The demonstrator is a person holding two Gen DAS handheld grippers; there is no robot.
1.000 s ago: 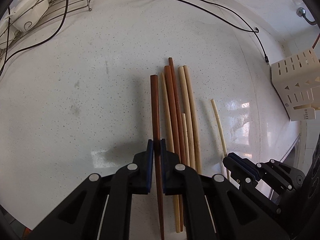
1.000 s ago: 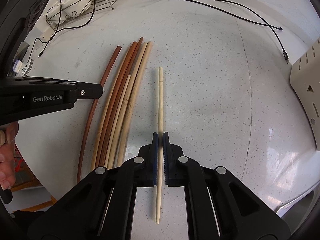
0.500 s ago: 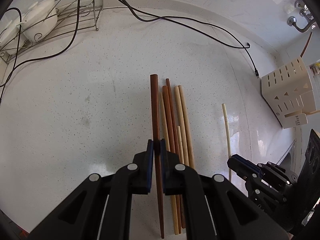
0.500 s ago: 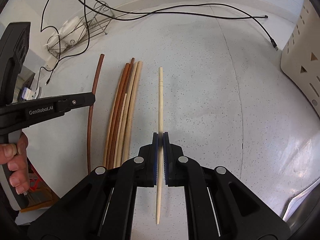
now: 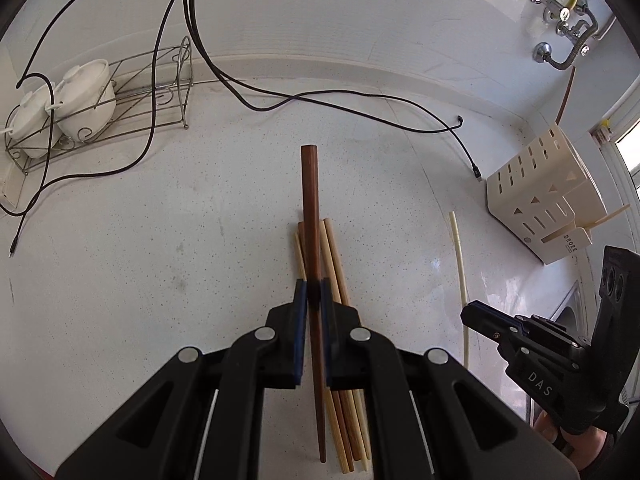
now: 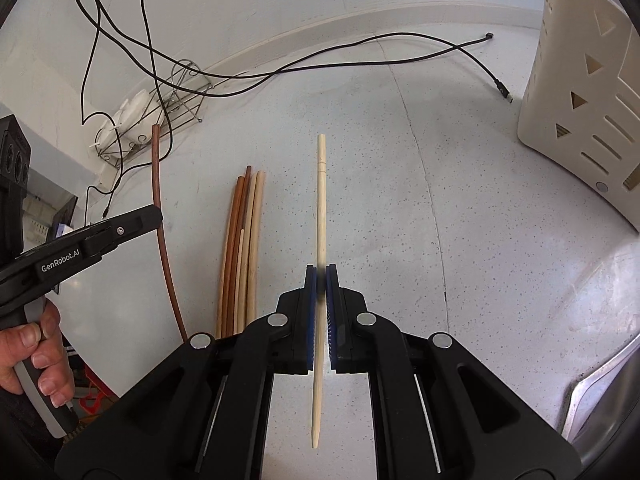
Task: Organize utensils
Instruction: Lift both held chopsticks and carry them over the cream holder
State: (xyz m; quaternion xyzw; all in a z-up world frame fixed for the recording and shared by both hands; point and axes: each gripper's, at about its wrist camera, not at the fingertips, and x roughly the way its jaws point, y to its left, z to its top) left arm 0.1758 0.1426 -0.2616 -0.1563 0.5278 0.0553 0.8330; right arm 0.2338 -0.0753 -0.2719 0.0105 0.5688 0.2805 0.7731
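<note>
Trailing black cable (image 5: 360, 114) across counter (image 5: 160, 260) — wire rack (image 5: 132, 92), cream holder (image 5: 548, 196) beyond

place: kitchen | cues: speckled countertop (image 5: 160, 240); utensil holder (image 5: 540, 196); wall taps (image 5: 560, 20); sink edge (image 6: 600, 392)

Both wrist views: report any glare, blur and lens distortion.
Left wrist view: window glare washes the countertop near the cream utensil holder; fisheye bends the wall edge and the pale chopstick. Right wrist view: the pale chopstick smears into blur where the right gripper pinches it; the dark chopstick looks bowed by the lens.
</note>
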